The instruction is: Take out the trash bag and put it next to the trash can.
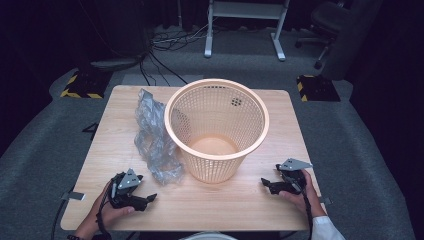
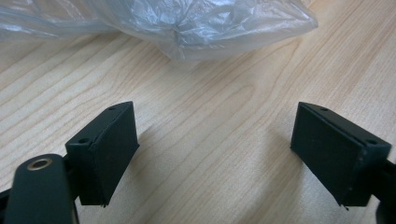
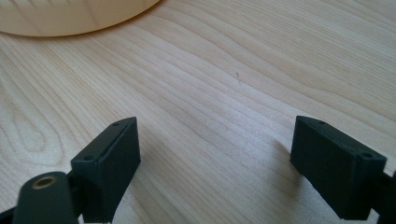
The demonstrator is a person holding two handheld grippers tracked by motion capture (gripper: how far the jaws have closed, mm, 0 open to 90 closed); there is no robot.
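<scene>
A peach mesh basket stands upright in the middle of the wooden table, with nothing visible inside it. A crumpled clear plastic bag lies against its left side. My left gripper rests low at the front left, open, with bare wood between its jaws; in the left gripper view the bag lies just beyond the gripper. My right gripper sits at the front right, also open over bare wood. In the right gripper view the basket's base shows ahead of the gripper to the left.
The table stands on grey carpet. Beyond its far edge are cables, a white desk frame, an office chair and yellow-and-black striped blocks at both far corners.
</scene>
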